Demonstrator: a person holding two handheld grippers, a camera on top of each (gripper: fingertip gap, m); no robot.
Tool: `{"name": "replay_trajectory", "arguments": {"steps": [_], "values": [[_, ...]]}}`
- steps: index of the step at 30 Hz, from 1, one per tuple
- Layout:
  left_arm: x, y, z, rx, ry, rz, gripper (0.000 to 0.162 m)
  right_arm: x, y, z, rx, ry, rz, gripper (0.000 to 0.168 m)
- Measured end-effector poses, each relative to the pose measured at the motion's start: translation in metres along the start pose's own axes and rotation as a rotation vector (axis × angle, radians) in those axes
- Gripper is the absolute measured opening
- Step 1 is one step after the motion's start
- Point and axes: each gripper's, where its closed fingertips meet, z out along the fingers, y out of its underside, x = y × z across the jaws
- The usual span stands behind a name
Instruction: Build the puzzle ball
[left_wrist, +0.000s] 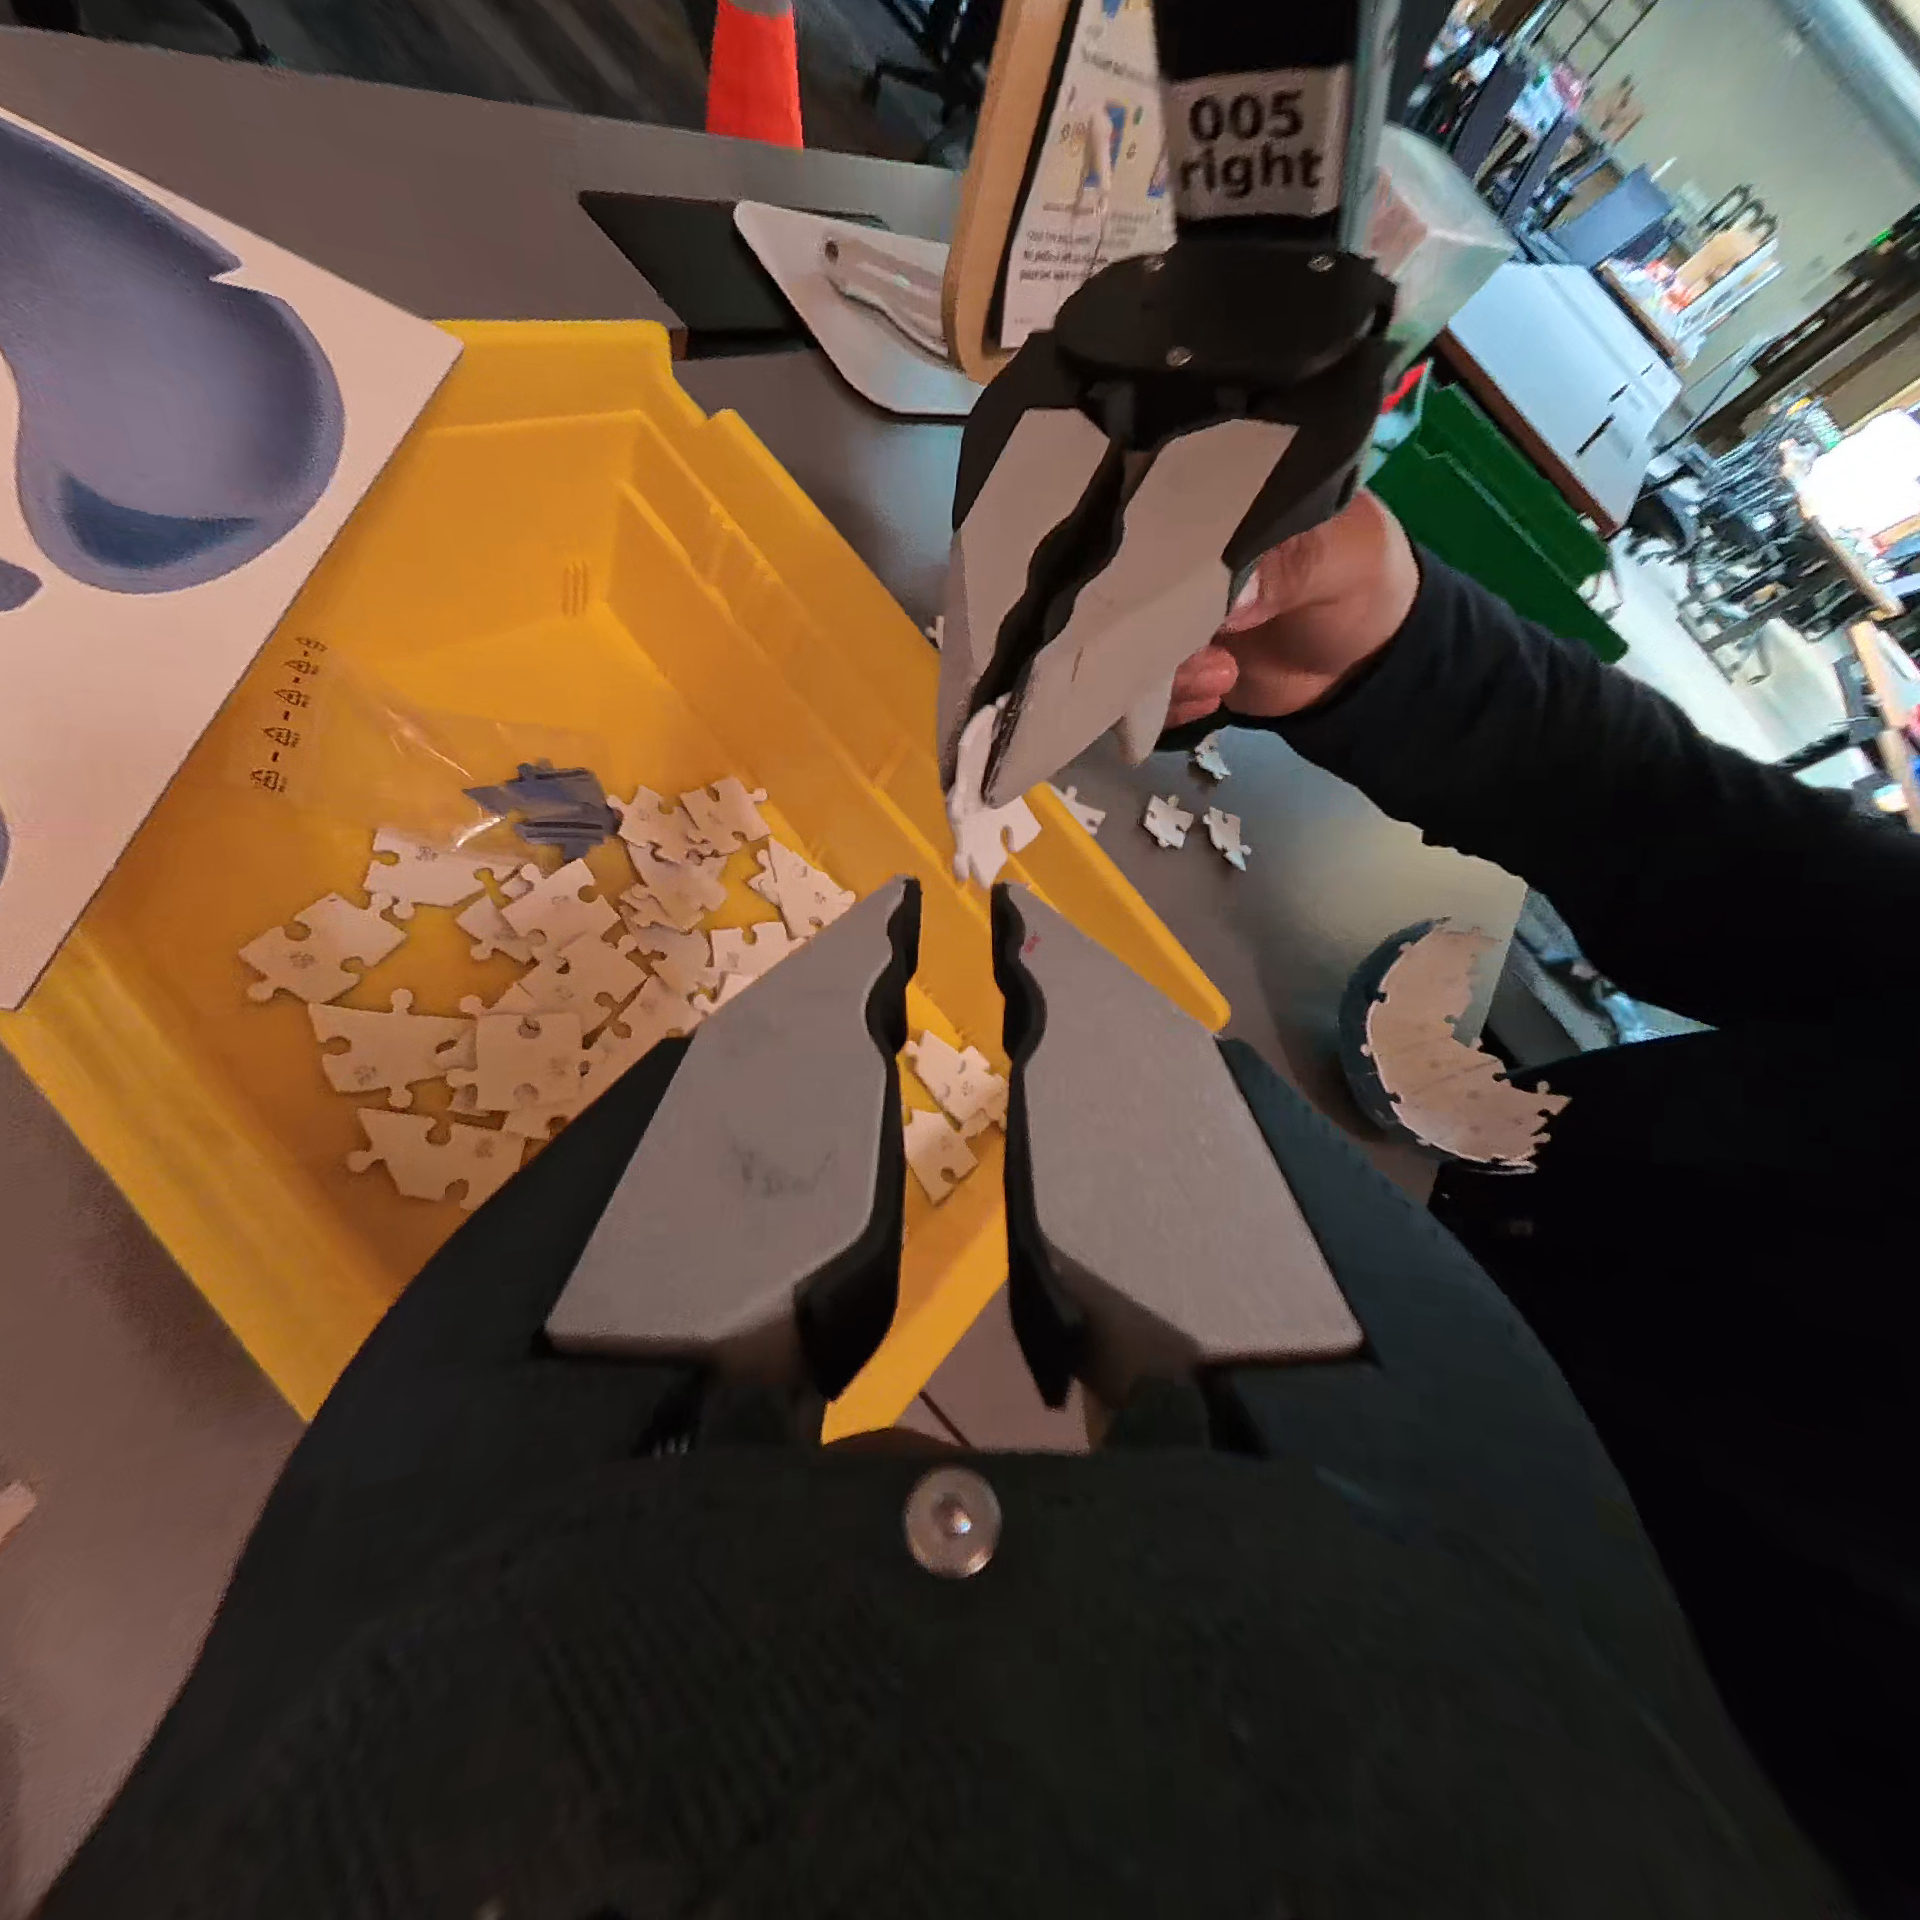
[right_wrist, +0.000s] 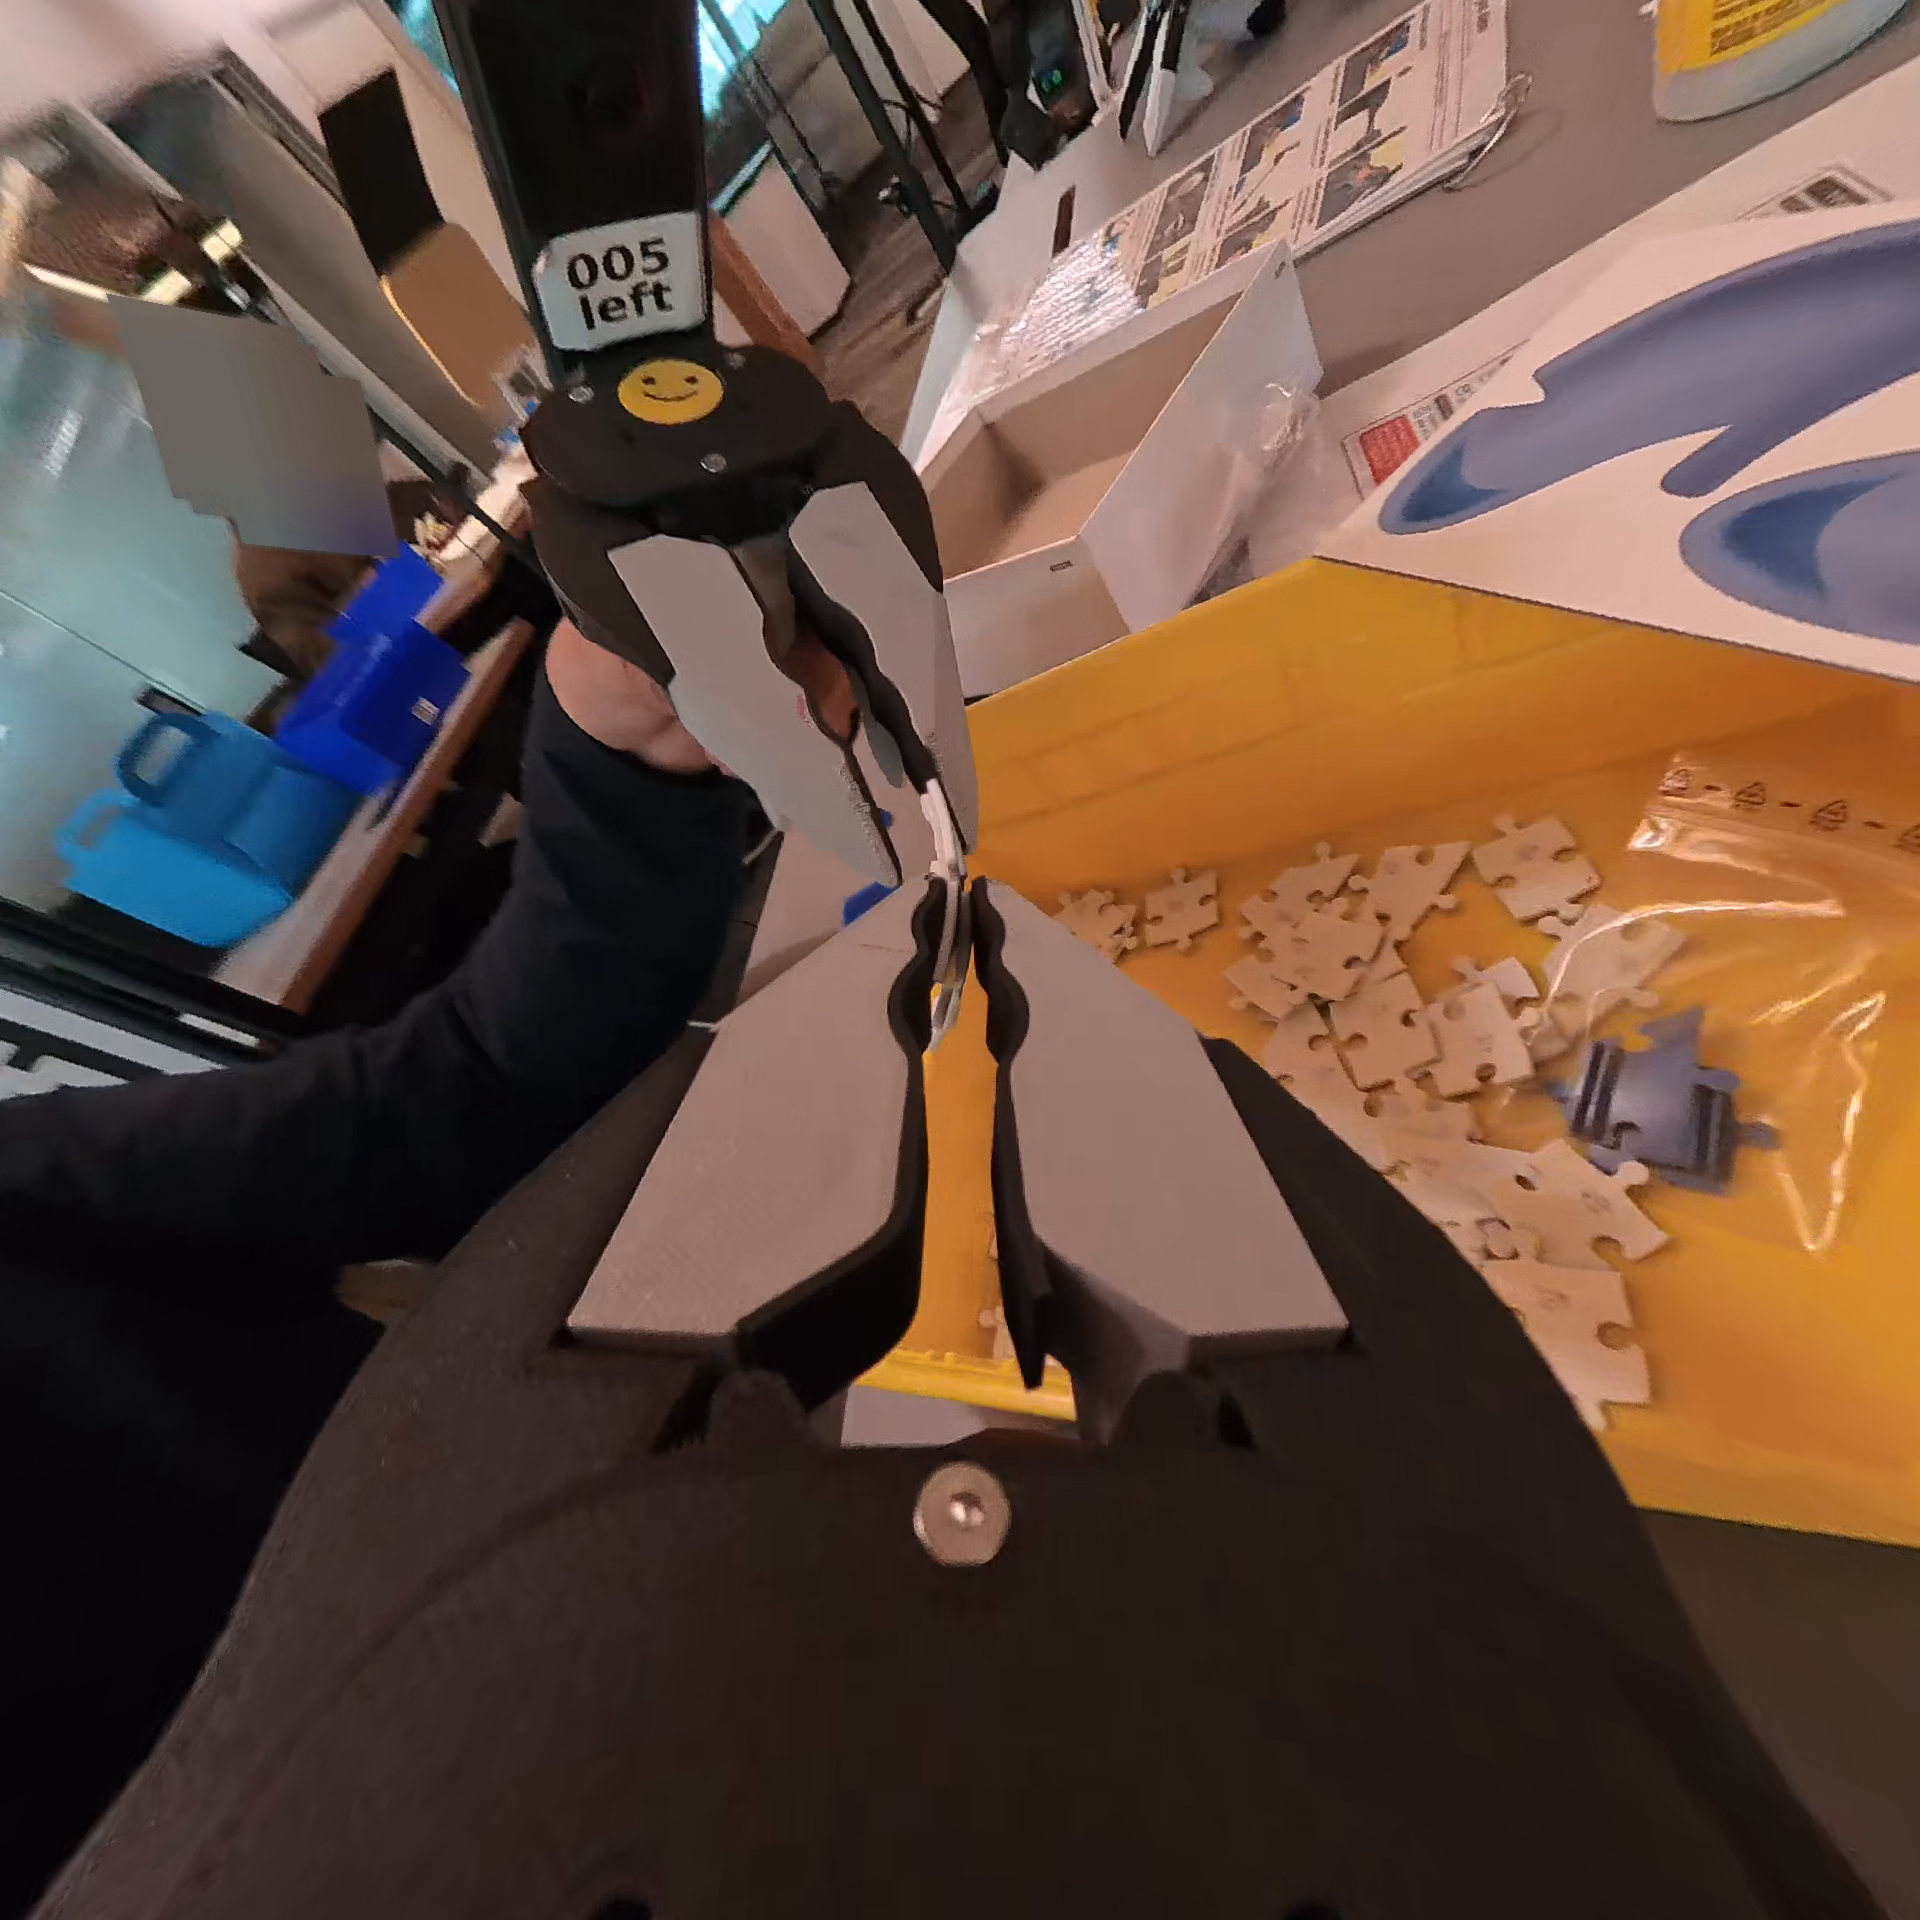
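Note:
My right gripper (right_wrist: 958, 896) is shut on white puzzle pieces (right_wrist: 948, 961), held edge-on. In the left wrist view it (left_wrist: 987, 790) comes down from above with the white pieces (left_wrist: 992, 831) sticking out below its tips. My left gripper (left_wrist: 956, 899) is slightly open, its tips just under those pieces. In the right wrist view, the left gripper (right_wrist: 920, 847) meets the right one tip to tip over the yellow bin (right_wrist: 1351, 665). Many loose white pieces (left_wrist: 499, 997) lie in the bin (left_wrist: 582, 395). A curved part-built ball shell (left_wrist: 1444, 1049) rests on the table to the right.
A clear bag with blue pieces (left_wrist: 540, 810) lies in the bin. A white box with a blue print (left_wrist: 156, 416) sits on the bin's far rim. A few loose pieces (left_wrist: 1195, 821) lie on the grey table. An open white box (right_wrist: 1091, 468) and instruction sheets (right_wrist: 1299, 156) lie beyond. The tips of both grippers are at nearly the same place.

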Motion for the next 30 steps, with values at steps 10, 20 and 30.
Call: {"name": "replay_trajectory", "arguments": {"steps": [10,20,30], "values": [[-0.003,0.007,0.028,-0.009,0.06,-0.031,0.001,0.008,0.002,-0.006,0.034,-0.017,0.032,0.002],[0.003,0.008,0.033,-0.067,-0.017,-0.005,0.0,-0.001,0.004,-0.032,0.054,0.066,-0.058,0.0],[0.008,0.024,0.039,-0.146,-0.101,0.05,0.0,-0.023,0.107,-0.129,-0.128,0.293,-0.122,0.0]]}}
